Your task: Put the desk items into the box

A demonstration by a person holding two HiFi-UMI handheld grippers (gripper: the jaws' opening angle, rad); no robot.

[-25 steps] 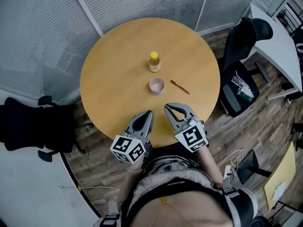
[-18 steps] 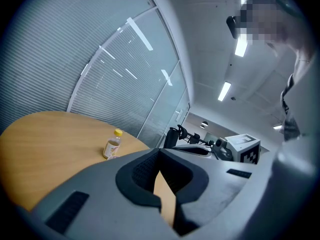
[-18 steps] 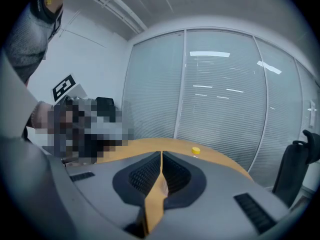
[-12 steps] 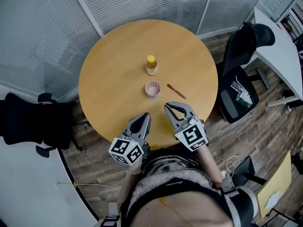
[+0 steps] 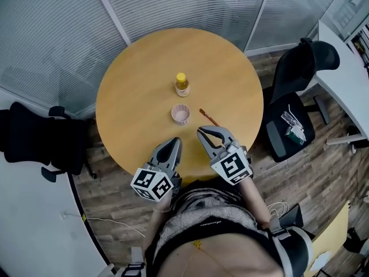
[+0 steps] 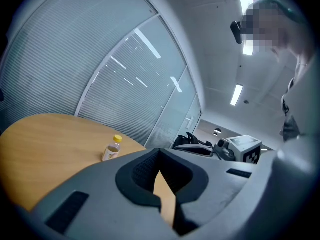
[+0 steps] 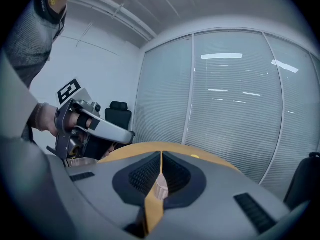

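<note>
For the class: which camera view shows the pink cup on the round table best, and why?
The head view. There the pink cup stands whole and unobstructed on the table. The right gripper view shows only a sliver of it in the slit of the right gripper, whose jaws are shut. The left gripper view does not show it.

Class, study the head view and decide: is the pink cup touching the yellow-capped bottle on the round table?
Apart. The head view shows a strip of bare table between the pink cup and the yellow-capped bottle.
</note>
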